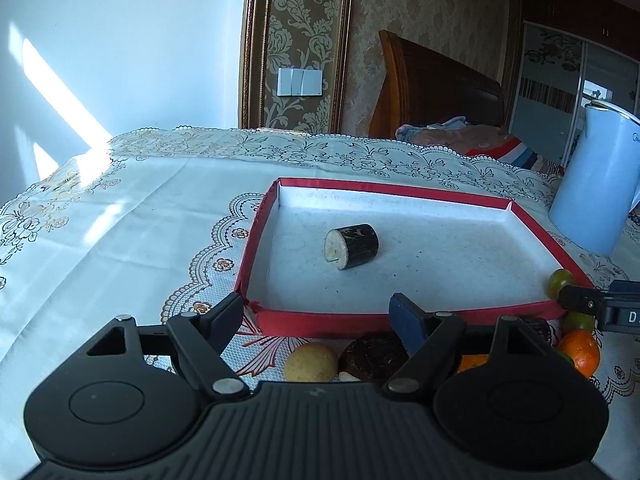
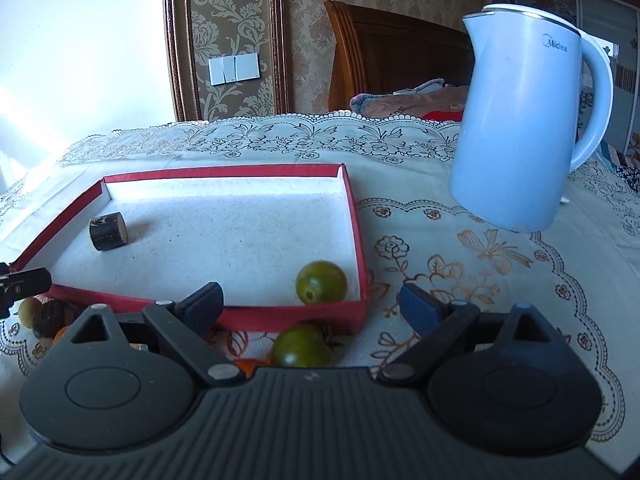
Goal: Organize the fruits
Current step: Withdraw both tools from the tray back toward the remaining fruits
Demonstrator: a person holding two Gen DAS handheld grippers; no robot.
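Here the right tongs (image 2: 308, 304) are spread wide and hold nothing; one green tomato (image 2: 321, 282) sits just ahead of them in the near corner of the red tray (image 2: 357, 216), and another green tomato (image 2: 302, 346) lies just under them on the counter (image 2: 500, 264). The left tongs (image 1: 316, 314) are wide and empty too, with the dark sugarcane piece (image 1: 351, 246) in the tray well ahead of them.

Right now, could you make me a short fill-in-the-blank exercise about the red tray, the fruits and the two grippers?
1. Inside the red tray lie a dark sugarcane piece and one ____ tomato.
2. Beside the tray stands a pale ____ kettle.
3. The right gripper has its jaws ____ and holds nothing.
4. The orange fruit lies ____ the tray, on the tablecloth.

Missing words: green; blue; open; outside
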